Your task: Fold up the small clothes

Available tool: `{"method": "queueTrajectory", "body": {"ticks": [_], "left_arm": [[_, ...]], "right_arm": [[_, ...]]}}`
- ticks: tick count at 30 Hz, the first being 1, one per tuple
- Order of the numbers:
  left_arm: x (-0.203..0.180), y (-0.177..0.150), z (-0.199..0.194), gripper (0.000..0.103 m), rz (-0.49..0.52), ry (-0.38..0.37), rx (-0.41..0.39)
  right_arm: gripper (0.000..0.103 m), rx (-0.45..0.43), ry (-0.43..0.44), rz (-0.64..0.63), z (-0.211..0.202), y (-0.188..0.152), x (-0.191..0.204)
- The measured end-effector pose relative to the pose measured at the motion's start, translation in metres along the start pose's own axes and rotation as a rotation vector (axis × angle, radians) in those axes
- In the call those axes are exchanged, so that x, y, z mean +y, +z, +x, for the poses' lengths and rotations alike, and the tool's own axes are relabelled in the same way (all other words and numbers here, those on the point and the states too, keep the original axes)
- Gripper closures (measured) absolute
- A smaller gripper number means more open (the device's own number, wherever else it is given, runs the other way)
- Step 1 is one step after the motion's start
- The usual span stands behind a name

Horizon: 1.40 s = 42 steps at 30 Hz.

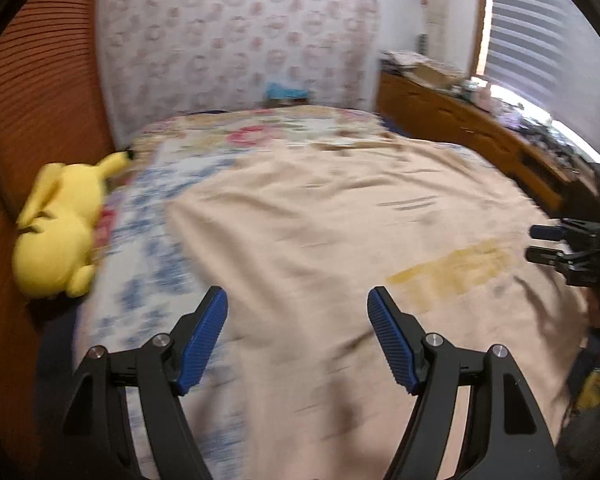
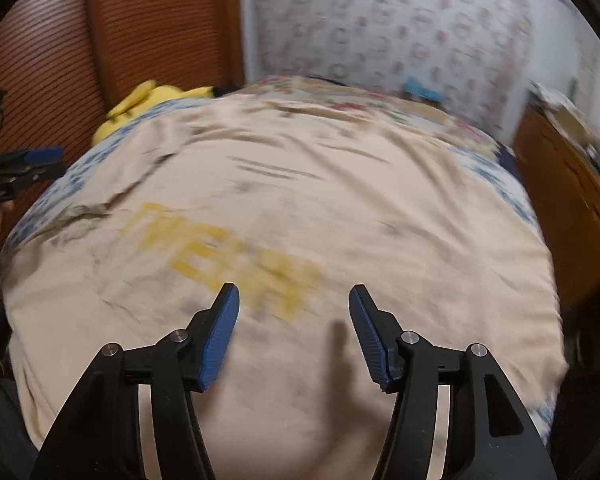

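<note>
A beige shirt (image 1: 340, 232) with a yellow print (image 1: 456, 272) lies spread flat on the bed; it also shows in the right wrist view (image 2: 300, 208) with the print (image 2: 228, 256) near the fingers. My left gripper (image 1: 298, 300) is open and empty, above the shirt's near left part. My right gripper (image 2: 294, 298) is open and empty, above the shirt just below the print. The right gripper also shows in the left wrist view (image 1: 540, 244) at the right edge, and the left gripper shows in the right wrist view (image 2: 40, 164) at the left edge. Both views are motion-blurred.
A yellow plush toy (image 1: 56, 236) lies at the bed's left edge, by an orange ribbed wall (image 1: 40, 80). A blue-and-white patterned bedsheet (image 1: 148, 248) lies under the shirt. A wooden dresser (image 1: 480, 132) with clutter stands on the right, under a window blind. A blue object (image 1: 284, 92) sits at the bed's far end.
</note>
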<state>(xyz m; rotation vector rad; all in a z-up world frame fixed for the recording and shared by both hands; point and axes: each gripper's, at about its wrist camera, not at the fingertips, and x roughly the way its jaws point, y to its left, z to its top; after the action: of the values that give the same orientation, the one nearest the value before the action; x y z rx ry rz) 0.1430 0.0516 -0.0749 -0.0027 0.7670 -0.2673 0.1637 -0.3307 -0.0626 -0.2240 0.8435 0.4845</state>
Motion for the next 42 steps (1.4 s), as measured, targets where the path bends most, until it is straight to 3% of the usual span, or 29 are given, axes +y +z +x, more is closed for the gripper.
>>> {"method": "queueTrajectory", "body": {"ticks": [7,18,24,29,33,42], "left_arm": [[-0.061,0.018,0.043,0.03,0.084,-0.078,0.063],[-0.117,0.028,0.08,0.03,0.166,-0.086,0.125],[-0.129,0.022,0.093,0.03,0.199,-0.08,0.165],[-0.135,0.018,0.089,0.029,0.217,-0.092,0.138],[-0.139,0.017,0.09,0.019,0.239,-0.107,0.148],[-0.14,0.019,0.092,0.018,0.238,-0.11,0.151]], "right_arm": [[0.045,-0.034,-0.069,0.143,-0.04,-0.03,-0.077],[0.045,-0.025,-0.108,0.252,-0.063,-0.069,-0.146],[0.048,-0.021,-0.109,0.291,-0.061,-0.075,-0.163],[0.052,-0.023,-0.092,0.305,-0.059,-0.073,-0.169],[0.057,-0.02,-0.08,0.306,-0.054,-0.07,-0.171],[0.057,-0.01,-0.085,0.383,-0.043,-0.062,-0.191]]}}
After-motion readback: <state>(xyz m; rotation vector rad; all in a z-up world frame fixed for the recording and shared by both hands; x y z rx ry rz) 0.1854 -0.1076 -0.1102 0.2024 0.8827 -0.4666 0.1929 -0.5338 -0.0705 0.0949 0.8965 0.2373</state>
